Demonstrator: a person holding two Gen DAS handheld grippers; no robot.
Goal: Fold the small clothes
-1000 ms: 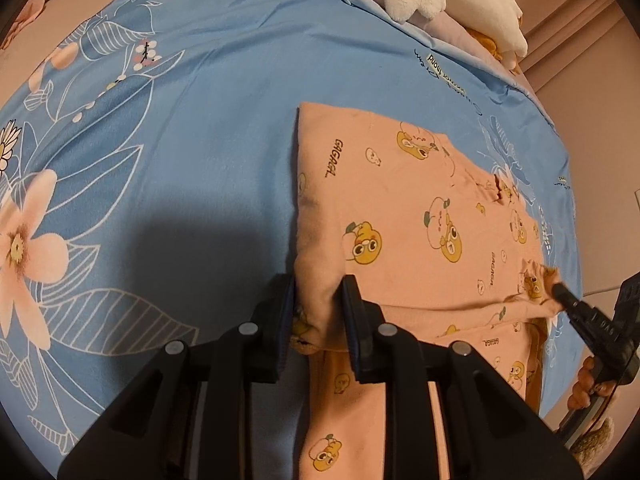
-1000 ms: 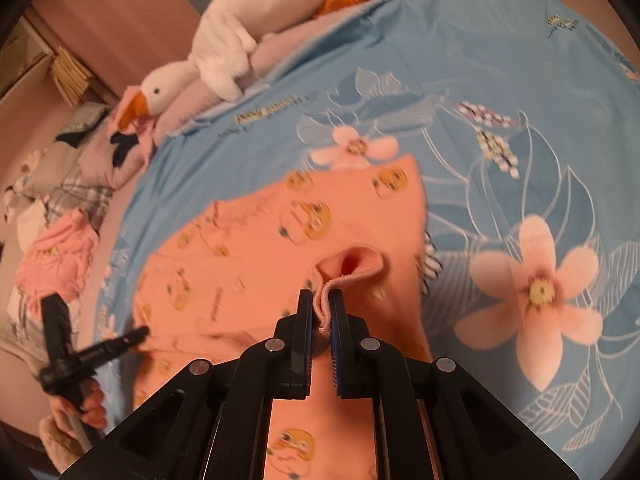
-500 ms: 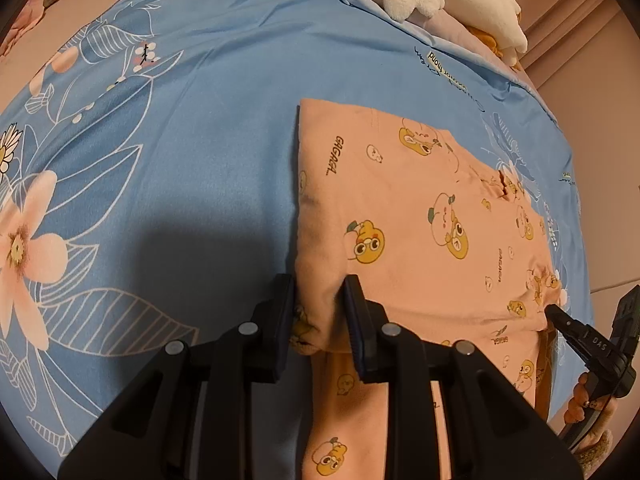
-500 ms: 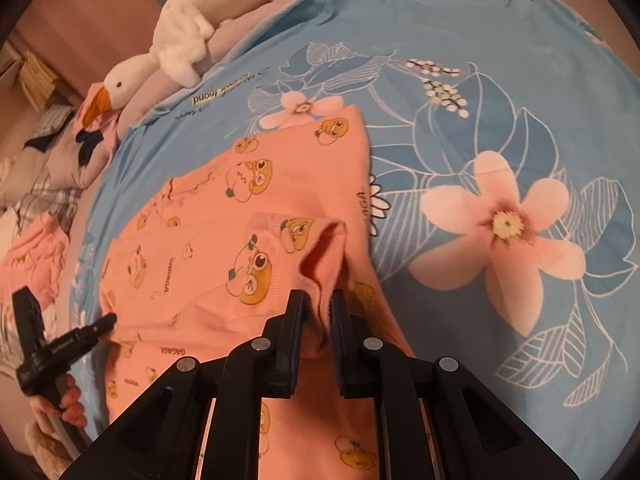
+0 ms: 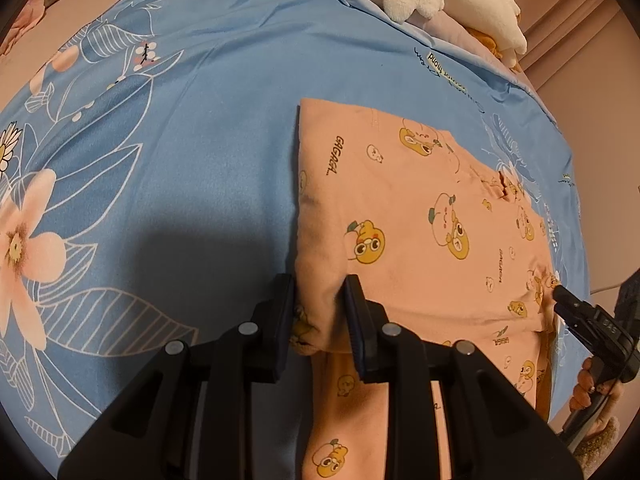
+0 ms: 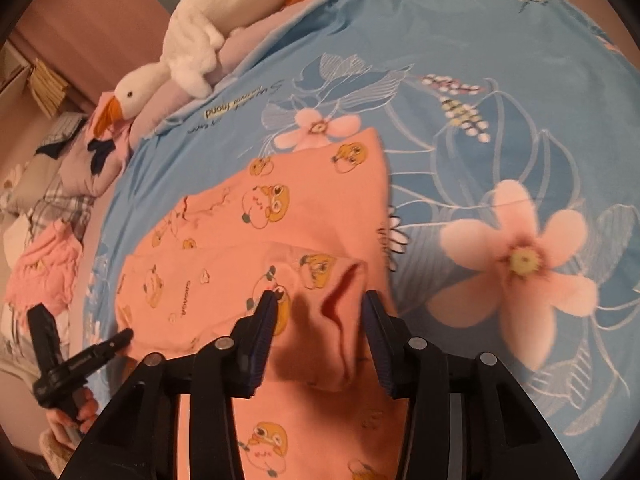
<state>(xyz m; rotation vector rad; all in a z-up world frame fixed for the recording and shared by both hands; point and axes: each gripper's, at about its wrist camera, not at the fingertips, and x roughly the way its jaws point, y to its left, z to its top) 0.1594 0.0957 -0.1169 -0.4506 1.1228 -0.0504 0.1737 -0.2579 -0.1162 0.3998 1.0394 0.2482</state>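
A small peach garment (image 5: 420, 216) with yellow cartoon prints lies folded over on a blue flowered bedsheet (image 5: 180, 152). My left gripper (image 5: 319, 304) is shut on the garment's folded near corner. In the right wrist view the same garment (image 6: 288, 224) lies ahead, and my right gripper (image 6: 320, 320) is open, its jaws wide apart on either side of a raised fold of the cloth. The right gripper's tip also shows at the right edge of the left wrist view (image 5: 580, 312). The left gripper's tip shows at the lower left of the right wrist view (image 6: 96, 352).
A white plush goose (image 6: 188, 52) lies on pillows at the head of the bed. A pink crumpled garment (image 6: 44, 268) and plaid fabric (image 6: 56, 204) lie off the sheet's left edge. Pink curtain (image 5: 560, 20) stands beyond the bed.
My right gripper carried its edge of the garment over the lower part, then opened and let the cloth go. My left gripper stays shut on its corner.
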